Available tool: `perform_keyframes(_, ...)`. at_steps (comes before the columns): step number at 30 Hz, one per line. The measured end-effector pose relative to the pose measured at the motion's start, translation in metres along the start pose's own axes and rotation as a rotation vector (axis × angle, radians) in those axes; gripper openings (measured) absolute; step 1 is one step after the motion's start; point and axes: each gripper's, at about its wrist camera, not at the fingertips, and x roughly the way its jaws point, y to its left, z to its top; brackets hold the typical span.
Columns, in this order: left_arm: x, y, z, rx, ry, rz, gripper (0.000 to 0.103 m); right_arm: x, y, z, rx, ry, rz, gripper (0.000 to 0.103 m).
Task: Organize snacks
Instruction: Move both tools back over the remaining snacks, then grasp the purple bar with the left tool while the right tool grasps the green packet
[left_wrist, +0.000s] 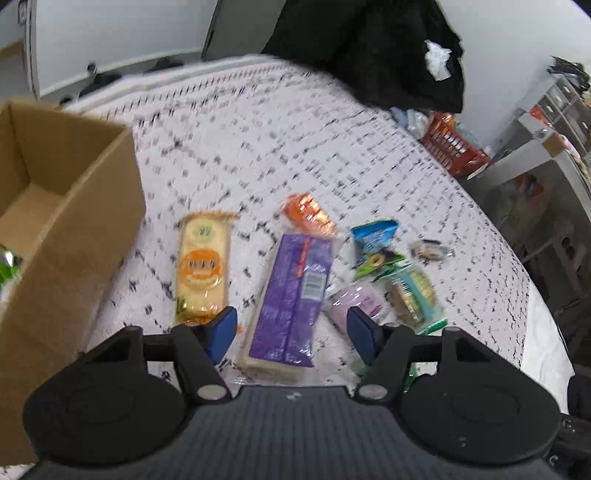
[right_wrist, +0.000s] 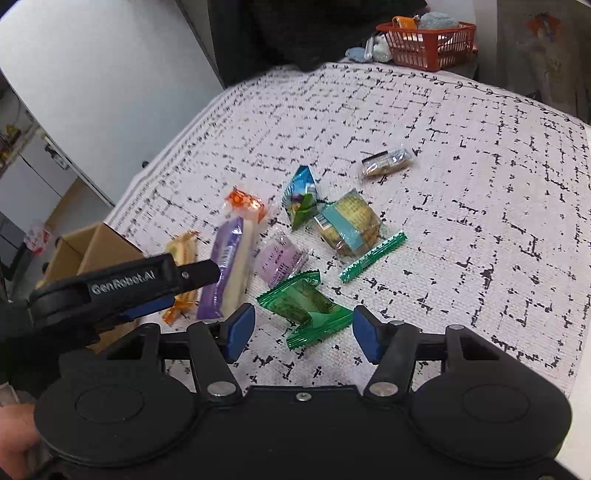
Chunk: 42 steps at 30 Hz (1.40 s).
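Blue pads tip both pairs of tongs, and both pairs stand wide apart with nothing between them. The left tongs (left_wrist: 291, 334) hover low over the near end of a long purple packet (left_wrist: 291, 295), which lies flat on the table (left_wrist: 258, 147) and runs away from the camera; no pad touches it. Just left of it lies a yellow-and-orange cracker pack (left_wrist: 202, 269), roughly parallel. Just right of the purple packet sits a small lilac sachet (left_wrist: 354, 301), and beside that a clear-wrapped biscuit with a teal band (left_wrist: 413, 293).

In the right wrist view, the right tongs (right_wrist: 303, 332) are poised above a crumpled green wrapper (right_wrist: 306, 308), again without contact. A narrow green strip (right_wrist: 373, 256) lies a little beyond it, next to the teal-banded biscuit.

Farther out sit a small orange sweet (left_wrist: 308, 214) at the far end of the purple packet, a blue-and-green pouch (left_wrist: 375, 245), and, well apart to the right, a little dark-and-clear packet (left_wrist: 430, 251).

An open cardboard box (left_wrist: 74, 206) stands on the left of the table, near the cracker pack; something green shows at its near inner edge. The table wears a white cloth with a broken black grid. Beyond its far edge are a red basket (right_wrist: 428, 40) and dark fabric (left_wrist: 369, 48).
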Motion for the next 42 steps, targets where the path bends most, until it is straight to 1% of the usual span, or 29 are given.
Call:
perform_keyframes(2,0.008,0.004,0.000,-0.012,0.018,-0.012,0.061,0.006,0.004,0.001,-0.018,0.007,-0.015,0.058)
perform_keyframes(6,0.019,0.005,0.000,-0.015,0.042,-0.041,0.060,0.018,0.010,0.001,-0.045,0.030,-0.052,0.058)
perform_keyframes(9,0.024,0.003,-0.002,0.020,0.025,-0.031,0.060,0.027,0.011,0.002,-0.049,0.042,-0.077,0.058)
perform_keyframes(13,0.033,0.010,-0.001,-0.013,0.047,-0.044,0.060,0.039,0.015,0.003,-0.058,0.059,-0.101,0.058)
perform_keyframes(16,0.035,0.010,0.000,-0.005,0.044,-0.046,0.058,0.045,0.018,0.004,-0.071,0.063,-0.112,0.058)
perform_keyframes(18,0.036,0.011,0.001,-0.004,0.040,-0.036,0.048,0.049,0.021,0.004,-0.087,0.064,-0.124,0.058)
perform_keyframes(19,0.036,0.011,0.001,-0.008,0.037,-0.031,0.043,0.051,0.022,0.004,-0.093,0.067,-0.130,0.057)
perform_keyframes(20,0.035,0.012,0.001,-0.012,0.036,-0.032,0.039,0.053,0.023,0.004,-0.101,0.068,-0.138,0.055)
perform_keyframes(22,0.033,0.012,0.002,-0.010,0.036,-0.040,0.037,0.054,0.025,0.003,-0.116,0.065,-0.157,0.046)
perform_keyframes(24,0.030,0.010,0.001,-0.011,0.036,-0.051,0.036,0.052,0.024,0.004,-0.111,0.061,-0.157,0.042)
perform_keyframes(28,0.018,0.006,0.000,0.000,0.015,-0.067,0.035,0.044,0.025,0.005,-0.109,0.040,-0.164,0.036)
perform_keyframes(34,-0.015,0.003,0.000,0.000,-0.035,-0.083,0.035,0.020,0.026,0.010,-0.076,-0.025,-0.155,0.034)
perform_keyframes(38,-0.043,0.004,-0.001,0.005,-0.075,-0.090,0.035,0.003,0.031,0.012,-0.067,-0.075,-0.134,0.034)
perform_keyframes(42,-0.070,0.007,0.001,0.014,-0.119,-0.081,0.035,-0.011,0.043,0.015,-0.080,-0.113,-0.104,0.034)
